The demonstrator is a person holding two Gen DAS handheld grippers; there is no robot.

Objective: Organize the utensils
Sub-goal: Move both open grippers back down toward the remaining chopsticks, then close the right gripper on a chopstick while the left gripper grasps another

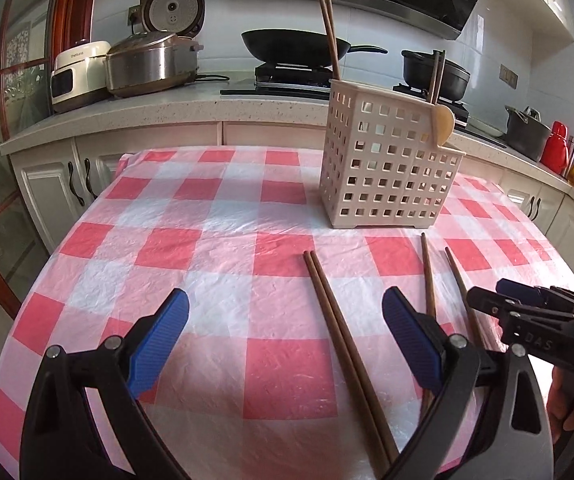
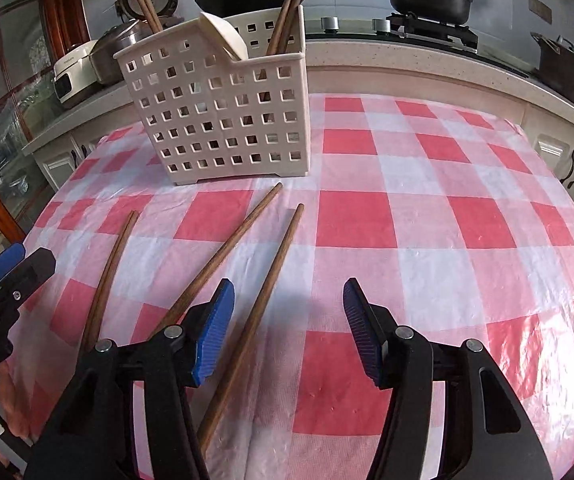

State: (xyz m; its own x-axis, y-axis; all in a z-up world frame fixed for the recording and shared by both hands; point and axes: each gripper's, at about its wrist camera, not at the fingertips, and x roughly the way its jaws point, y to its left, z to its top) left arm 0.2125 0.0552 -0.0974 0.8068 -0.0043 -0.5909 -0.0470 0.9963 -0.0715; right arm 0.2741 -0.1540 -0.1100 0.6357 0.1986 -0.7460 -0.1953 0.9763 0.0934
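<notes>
Left gripper (image 1: 285, 312) and right gripper (image 2: 289, 300): jaws spread wide, empty, above loose chopsticks (image 2: 247, 320); perforated holder (image 2: 223, 120) stands beyond.

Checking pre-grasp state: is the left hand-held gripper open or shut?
Open. In the left wrist view the left hand-held gripper has its blue fingers spread wide, empty, with a chopstick pair lying on the tablecloth between them.

Chopsticks' (image 1: 349, 354) near ends behind fingers (image 1: 411, 340)

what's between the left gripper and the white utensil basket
In the left wrist view, only bare checked tablecloth and the tips of a brown wooden chopstick pair separate the left gripper from the perforated white plastic basket.
</notes>
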